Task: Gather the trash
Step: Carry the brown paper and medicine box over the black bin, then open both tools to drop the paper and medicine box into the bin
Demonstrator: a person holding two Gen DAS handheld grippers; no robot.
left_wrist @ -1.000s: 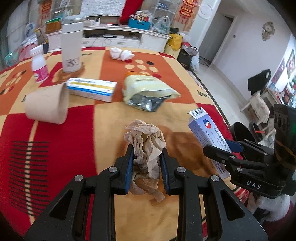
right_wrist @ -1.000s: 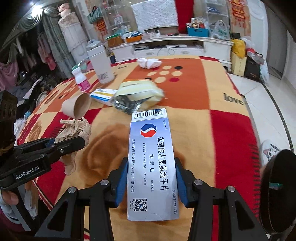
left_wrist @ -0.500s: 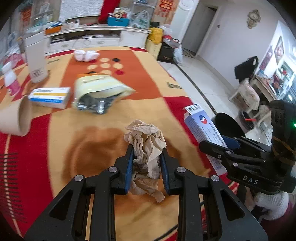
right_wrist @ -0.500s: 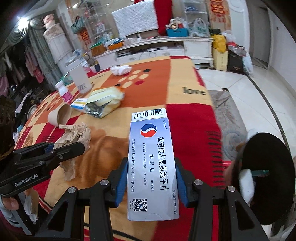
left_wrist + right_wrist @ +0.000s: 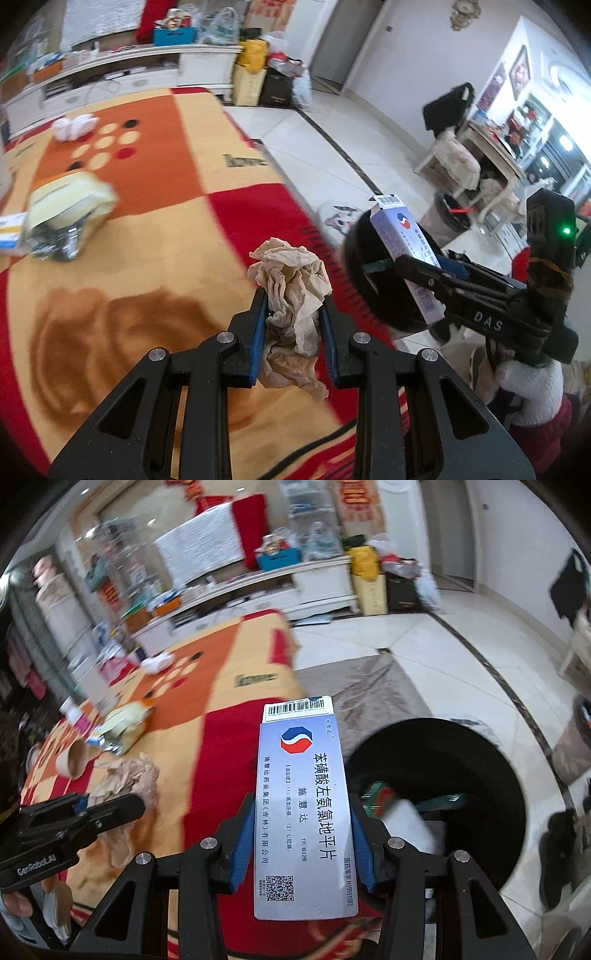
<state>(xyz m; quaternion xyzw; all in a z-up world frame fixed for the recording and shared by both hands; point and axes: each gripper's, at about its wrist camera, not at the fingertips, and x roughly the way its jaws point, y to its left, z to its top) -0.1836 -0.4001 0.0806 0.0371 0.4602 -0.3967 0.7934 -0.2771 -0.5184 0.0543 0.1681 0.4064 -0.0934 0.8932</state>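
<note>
Two loads ready: your left gripper clamps crumpled paper above blanket edge; your right gripper clamps medicine box, both beside black bin for dropping.

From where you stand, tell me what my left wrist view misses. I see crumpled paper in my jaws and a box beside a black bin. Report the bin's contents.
Observer: In the right wrist view the black bin already holds something white and a green-and-red item.
Operator: Describe the box's front.
Observer: The medicine box shows a red-and-blue emblem, a barcode tab on top and a QR code at the bottom.
Operator: Confirm the grip.
Observer: The right gripper clamps the box's long edges with its blue pads.
</note>
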